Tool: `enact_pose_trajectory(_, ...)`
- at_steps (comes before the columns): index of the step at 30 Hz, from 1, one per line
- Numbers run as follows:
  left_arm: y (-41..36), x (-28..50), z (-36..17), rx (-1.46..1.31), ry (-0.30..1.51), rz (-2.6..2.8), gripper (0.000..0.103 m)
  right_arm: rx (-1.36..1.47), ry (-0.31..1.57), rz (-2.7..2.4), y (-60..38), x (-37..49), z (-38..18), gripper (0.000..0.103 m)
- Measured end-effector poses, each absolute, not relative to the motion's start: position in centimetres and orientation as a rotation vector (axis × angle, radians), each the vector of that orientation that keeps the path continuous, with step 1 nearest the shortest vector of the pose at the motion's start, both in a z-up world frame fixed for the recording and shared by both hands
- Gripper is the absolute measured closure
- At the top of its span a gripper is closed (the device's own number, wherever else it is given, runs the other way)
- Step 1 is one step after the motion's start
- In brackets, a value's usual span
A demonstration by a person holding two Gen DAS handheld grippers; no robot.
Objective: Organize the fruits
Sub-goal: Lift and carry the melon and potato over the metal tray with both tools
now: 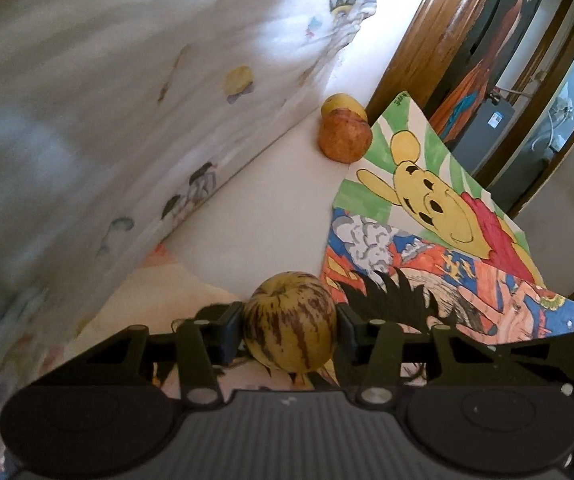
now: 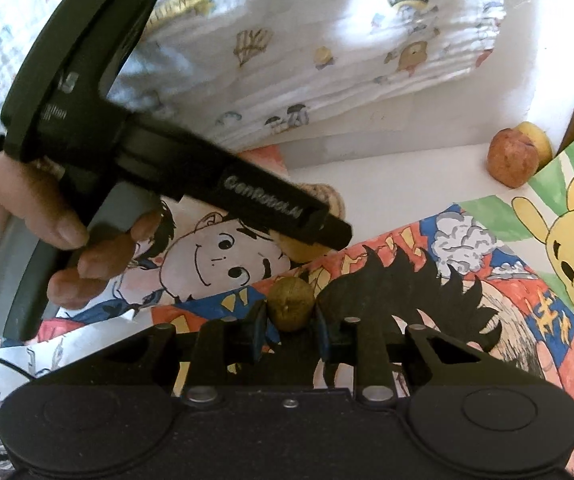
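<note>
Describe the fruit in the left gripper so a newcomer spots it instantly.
Start at the cartoon drawings spread on the white surface, then drop to the left gripper at the bottom of its wrist view. The striped fruit sits between its fingers: yellow with dark purple streaks, unlike the reddish apple by the far corner.

Ahead and to the right of the tool, a yellow bear drawing (image 1: 439, 196) overlapping a red-and-blue comic drawing (image 1: 427, 264), both flat on a white tabletop (image 1: 271, 200). To the left, a boy's-face drawing (image 2: 223, 256), and behind it a hanging printed white cloth (image 1: 135, 92). Far right, a brown wooden door frame (image 1: 419, 44).
</note>
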State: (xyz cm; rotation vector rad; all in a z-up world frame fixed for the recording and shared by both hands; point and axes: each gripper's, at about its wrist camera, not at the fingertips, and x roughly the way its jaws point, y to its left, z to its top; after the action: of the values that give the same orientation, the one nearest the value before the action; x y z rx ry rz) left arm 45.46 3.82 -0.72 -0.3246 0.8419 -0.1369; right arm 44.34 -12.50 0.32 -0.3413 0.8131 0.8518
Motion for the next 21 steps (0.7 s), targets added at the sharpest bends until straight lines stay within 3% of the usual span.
enact_pose_trajectory(21,0.0,35.9,3.8,-0.385,0.753,-0.173,0.051,-0.168,0.699,0.727,-20.9,36.6,6.8,0.075)
